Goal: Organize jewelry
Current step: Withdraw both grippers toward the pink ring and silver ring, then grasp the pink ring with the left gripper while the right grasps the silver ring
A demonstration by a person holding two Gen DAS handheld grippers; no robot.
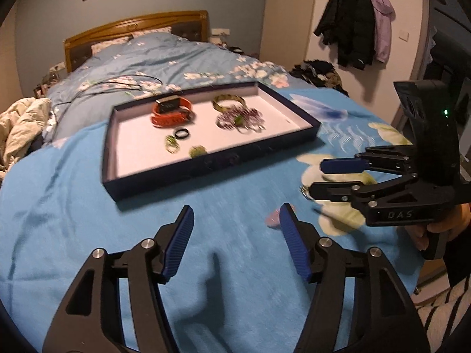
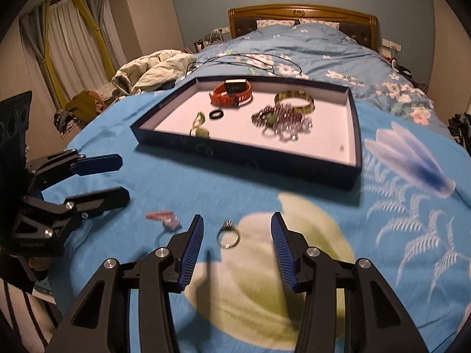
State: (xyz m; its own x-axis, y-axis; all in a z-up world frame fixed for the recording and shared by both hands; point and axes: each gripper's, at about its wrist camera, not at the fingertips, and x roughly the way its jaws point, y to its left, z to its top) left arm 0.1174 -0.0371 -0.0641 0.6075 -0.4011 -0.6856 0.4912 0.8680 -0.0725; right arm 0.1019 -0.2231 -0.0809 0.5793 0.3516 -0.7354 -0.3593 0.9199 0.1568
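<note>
A dark blue tray (image 2: 357, 135) with a white floor lies on the blue blanket. It holds an orange watch band (image 2: 231, 92), a yellow-green bangle (image 2: 294, 101), purple bead bracelets (image 2: 282, 119), a black ring (image 2: 215, 114) and small green pieces (image 2: 200, 123). In front of the tray a silver ring (image 2: 228, 235) lies on the blanket between the fingers of my right gripper (image 2: 237, 220), which is open and not touching it. A pink hair clip (image 2: 163, 217) lies just to the left. My left gripper (image 1: 237, 214) is open and empty, with the clip (image 1: 272, 220) beside its right finger.
The blanket (image 1: 88, 206) covers the foot of a bed with a wooden headboard (image 2: 303, 11). A thin black cable (image 2: 265, 61) lies beyond the tray. Crumpled bedding (image 2: 153, 67) sits at the bed's left side, and coats (image 1: 356, 20) hang on the wall.
</note>
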